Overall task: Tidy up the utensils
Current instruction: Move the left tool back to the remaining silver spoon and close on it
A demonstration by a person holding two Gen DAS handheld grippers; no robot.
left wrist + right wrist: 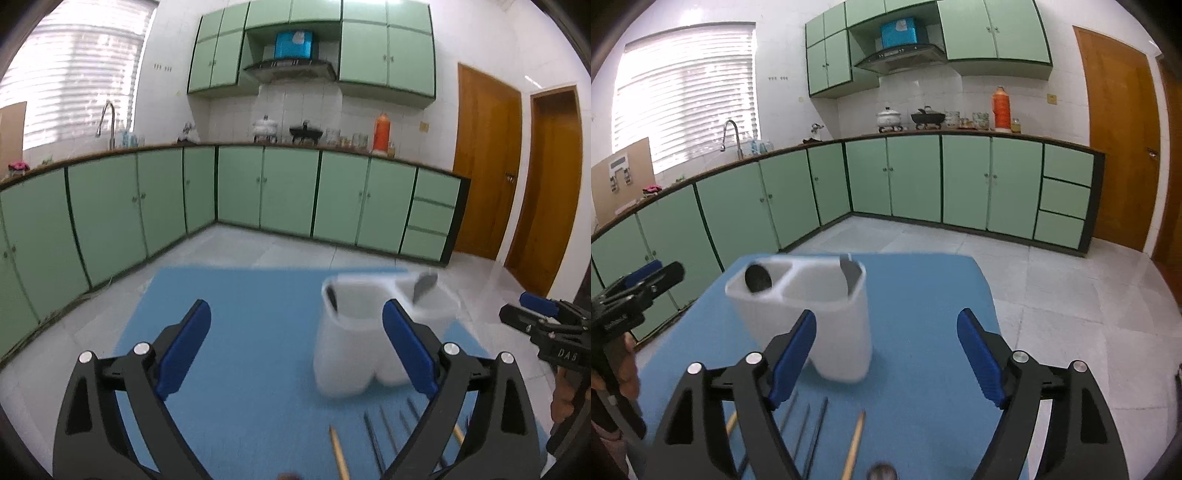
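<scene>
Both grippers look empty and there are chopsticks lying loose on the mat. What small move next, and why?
Probably lower the right gripper, jaws open and empty, onto the pale wooden chopstick on the blue mat. It lies nearest, in front of the white two-compartment plastic holder, which already holds utensils; the dark thin chopsticks can follow.

Bright daylight from blinded window (687,92), overexposed glare, fisheye-bent edges, blurred white holder (354,332)
</scene>
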